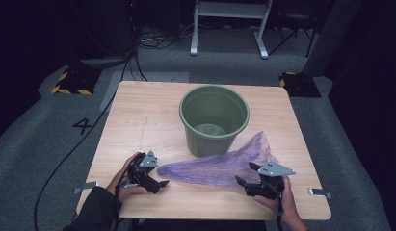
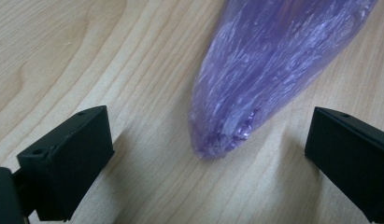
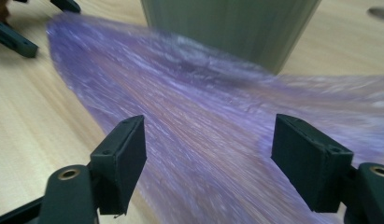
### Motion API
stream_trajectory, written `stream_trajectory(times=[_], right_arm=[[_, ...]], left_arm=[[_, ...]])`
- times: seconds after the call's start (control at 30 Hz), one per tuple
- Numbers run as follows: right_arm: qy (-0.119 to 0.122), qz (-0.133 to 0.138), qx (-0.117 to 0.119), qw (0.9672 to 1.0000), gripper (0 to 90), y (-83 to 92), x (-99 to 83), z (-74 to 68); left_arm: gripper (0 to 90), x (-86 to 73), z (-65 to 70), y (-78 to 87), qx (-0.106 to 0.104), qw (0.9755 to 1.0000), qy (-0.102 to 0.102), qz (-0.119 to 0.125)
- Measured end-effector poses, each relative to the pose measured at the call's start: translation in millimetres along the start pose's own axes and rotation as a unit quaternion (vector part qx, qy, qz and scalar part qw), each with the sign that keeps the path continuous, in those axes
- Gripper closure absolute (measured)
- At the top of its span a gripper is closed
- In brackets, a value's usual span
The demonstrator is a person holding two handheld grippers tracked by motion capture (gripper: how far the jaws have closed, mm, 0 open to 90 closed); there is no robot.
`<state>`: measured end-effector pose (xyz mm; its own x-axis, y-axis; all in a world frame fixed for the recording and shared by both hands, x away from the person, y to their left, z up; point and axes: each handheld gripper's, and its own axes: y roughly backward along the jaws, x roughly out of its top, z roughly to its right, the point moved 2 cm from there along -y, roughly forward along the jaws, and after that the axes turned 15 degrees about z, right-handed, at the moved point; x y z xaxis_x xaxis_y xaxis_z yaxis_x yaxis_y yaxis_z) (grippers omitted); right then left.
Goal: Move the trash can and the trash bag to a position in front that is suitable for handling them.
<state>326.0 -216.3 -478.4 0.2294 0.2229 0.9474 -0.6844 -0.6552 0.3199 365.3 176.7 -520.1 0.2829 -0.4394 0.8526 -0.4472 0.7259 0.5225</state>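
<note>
1. Purple plastic bag (image 1: 219, 166): thin, translucent, crinkled film, lying flat on the wooden table (image 1: 138, 115). It lies in front of the green bucket (image 1: 214, 118), on the person's side, stretched slantwise. Its wide, fanned end lies just right of the bucket's base; its narrow, gathered end reaches out left of the bucket, toward the near edge of the table. Whether the film touches the bucket's wall cannot be told.

2. Green bucket: round, upright, open at the top, with nothing seen inside. It stands near the middle of the table, slightly to the far side. This item is the landmark for all places given here.

3. Left gripper (image 1: 159, 184): held in the person's left hand, in front of the bucket and to its left. Its black jaws stand wide apart, either side of the bag's narrow tip (image 2: 217, 140). The tip lies between them in the left gripper view, touched by neither pad.

4. Right gripper (image 1: 247, 174): held in the person's right hand, in front of the bucket and to its right, at the near edge of the bag. Its jaws stand wide apart over the bag's broad middle (image 3: 203, 140), clamping nothing.

5. Wooden table: pale, square, with rounded corners; it bears the bucket and the bag.
</note>
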Motion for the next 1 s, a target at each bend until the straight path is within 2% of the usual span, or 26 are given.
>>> stream_trajectory(times=[0.03,0.17,0.3,0.33,0.43,0.63,0.7,0.8,0.87,0.9,1.0], right_arm=[[0.011,-0.008,-0.007,0.9999,25.7,-9.4,-5.6,-2.4],[0.018,-0.008,-0.007,0.9998,26.3,-19.5,-12.9,-5.5],[0.026,-0.022,-0.021,0.9992,26.9,-28.6,-19.2,-7.2],[0.040,-0.033,-0.028,0.9983,27.7,-31.6,-21.9,-8.6],[0.038,-0.034,-0.027,0.9983,27.5,-33.4,-24.5,-7.0],[0.024,-0.043,-0.024,0.9985,27.3,-38.6,-25.6,6.8],[0.025,-0.038,-0.032,0.9984,28.4,-38.3,-25.2,13.2],[0.027,-0.050,-0.042,0.9975,32.4,-38.4,-26.1,25.7],[0.025,-0.056,-0.024,0.9979,33.9,-38.1,-26.7,32.5],[0.022,-0.056,-0.027,0.9978,34.3,-38.1,-26.6,35.9],[0.036,-0.058,-0.030,0.9972,34.2,-38.2,-25.5,46.2]], left_arm=[[0.6,0.7,0.9,-1.1,-0.001,1.0000,-0.001,0.000],[0.6,3.3,4.8,-5.3,-0.005,1.0000,-0.004,-0.001],[0.6,6.0,8.7,-9.2,-0.009,0.9999,-0.008,-0.003],[1.2,6.4,10.1,-10.1,-0.010,0.9999,-0.007,-0.001],[1.9,7.1,11.8,-11.1,-0.013,0.9999,-0.008,0.001],[1.9,7.7,11.9,-12.0,-0.017,0.9998,-0.012,0.000],[1.9,7.6,11.8,-11.7,-0.017,0.9998,-0.012,0.000],[1.8,7.1,11.4,-11.0,-0.019,0.9997,-0.013,-0.001],[1.9,6.6,11.3,-10.3,-0.019,0.9997,-0.012,0.000],[1.9,6.5,11.2,-10.0,-0.019,0.9997,-0.013,0.000],[1.8,6.4,11.2,-10.0,-0.019,0.9997,-0.013,0.000]])
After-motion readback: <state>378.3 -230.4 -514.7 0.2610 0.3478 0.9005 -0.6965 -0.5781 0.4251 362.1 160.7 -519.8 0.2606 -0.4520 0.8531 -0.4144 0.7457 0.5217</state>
